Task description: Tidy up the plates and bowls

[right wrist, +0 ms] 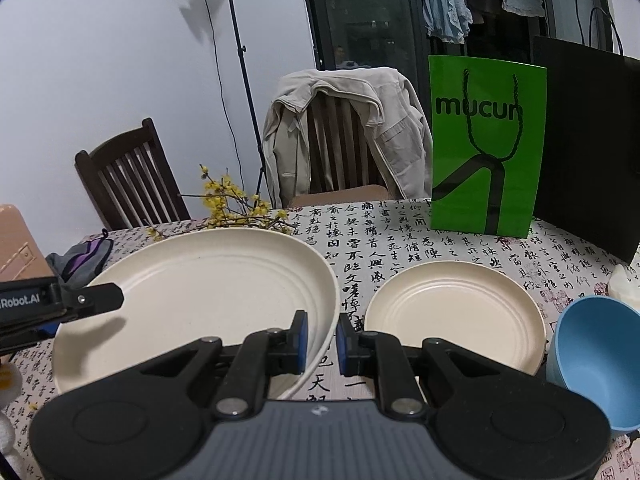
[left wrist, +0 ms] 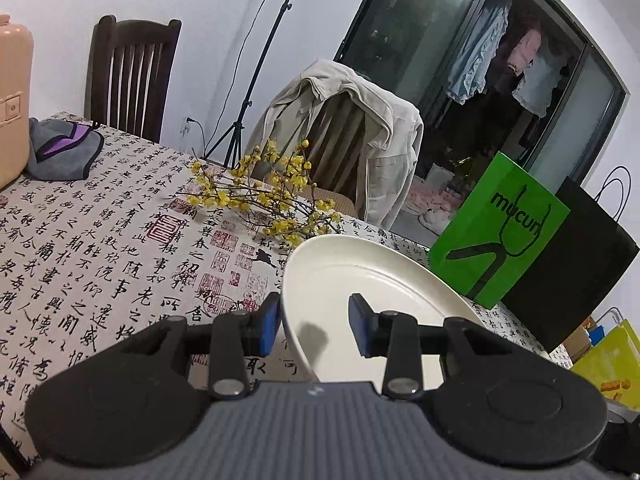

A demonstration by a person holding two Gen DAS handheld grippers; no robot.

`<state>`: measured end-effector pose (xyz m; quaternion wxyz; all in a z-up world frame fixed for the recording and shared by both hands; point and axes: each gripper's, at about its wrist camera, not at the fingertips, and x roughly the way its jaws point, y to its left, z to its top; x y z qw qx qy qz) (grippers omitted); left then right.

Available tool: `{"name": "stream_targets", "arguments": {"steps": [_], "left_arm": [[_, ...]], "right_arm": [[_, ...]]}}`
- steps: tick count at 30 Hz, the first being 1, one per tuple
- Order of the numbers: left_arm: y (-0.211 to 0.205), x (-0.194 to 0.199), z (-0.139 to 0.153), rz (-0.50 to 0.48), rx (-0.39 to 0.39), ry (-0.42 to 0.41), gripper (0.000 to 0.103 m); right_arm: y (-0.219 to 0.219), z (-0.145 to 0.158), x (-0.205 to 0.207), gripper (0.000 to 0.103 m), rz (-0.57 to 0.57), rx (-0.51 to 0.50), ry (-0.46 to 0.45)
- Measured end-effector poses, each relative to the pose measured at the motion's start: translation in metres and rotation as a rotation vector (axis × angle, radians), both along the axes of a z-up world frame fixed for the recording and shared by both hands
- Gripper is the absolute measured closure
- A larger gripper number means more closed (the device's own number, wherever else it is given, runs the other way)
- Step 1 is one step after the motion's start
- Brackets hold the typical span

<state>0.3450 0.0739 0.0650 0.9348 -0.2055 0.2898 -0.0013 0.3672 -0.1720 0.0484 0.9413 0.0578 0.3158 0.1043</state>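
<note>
- Plates first: I am working on the large plate (right wrist: 192, 292), which is sitting on the table (right wrist: 400, 232) with a small plate (right wrist: 452, 316) just beside it and a blue bowl (right wrist: 596, 360) tipped at the far right.
- I am straddling the large plate's near right rim with the right tool (right wrist: 322, 340); its blue pads (right wrist: 303, 340) are standing a little apart with the rim between them, so I judge it partly open and not yet pinching.
- I am reaching over the opposite rim with the left tool (left wrist: 314, 322), one pad outside the edge and one over the dish; its jaws are gaping wider and are gripping nothing.
- I am taking both sides because a wide, shallow plate would tip under a single-edge lift.
- I am probably aiming to nest the small plate on the large one, bowl last.
- I am minding the flower branches (left wrist: 264, 192) lying just behind the plate.
</note>
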Motion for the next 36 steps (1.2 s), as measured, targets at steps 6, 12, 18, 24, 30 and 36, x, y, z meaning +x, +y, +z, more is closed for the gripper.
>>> {"name": "stream_targets", "arguments": {"steps": [6, 12, 18, 24, 30, 36], "left_arm": [[-0.004, -0.016, 0.004, 0.007, 0.008, -0.007, 0.066], [-0.005, -0.031, 0.005, 0.009, 0.011, -0.012, 0.066], [-0.006, -0.045, 0.003, 0.004, 0.01, -0.013, 0.066], [-0.008, -0.055, -0.001, 0.002, 0.01, -0.012, 0.066], [-0.009, -0.066, 0.0, -0.002, 0.01, -0.021, 0.066], [-0.01, -0.077, 0.001, -0.009, 0.013, -0.033, 0.066]], "right_arm": [[-0.003, 0.001, -0.013, 0.089, 0.01, 0.008, -0.006], [-0.004, 0.002, -0.027, 0.089, 0.012, 0.01, -0.008], [-0.005, 0.002, -0.043, 0.089, 0.012, 0.001, -0.016], [-0.006, 0.002, -0.049, 0.089, 0.011, 0.0, -0.016], [-0.008, 0.0, -0.063, 0.089, 0.011, 0.007, -0.019], [-0.01, -0.001, -0.074, 0.089, 0.01, 0.011, -0.021]]}}
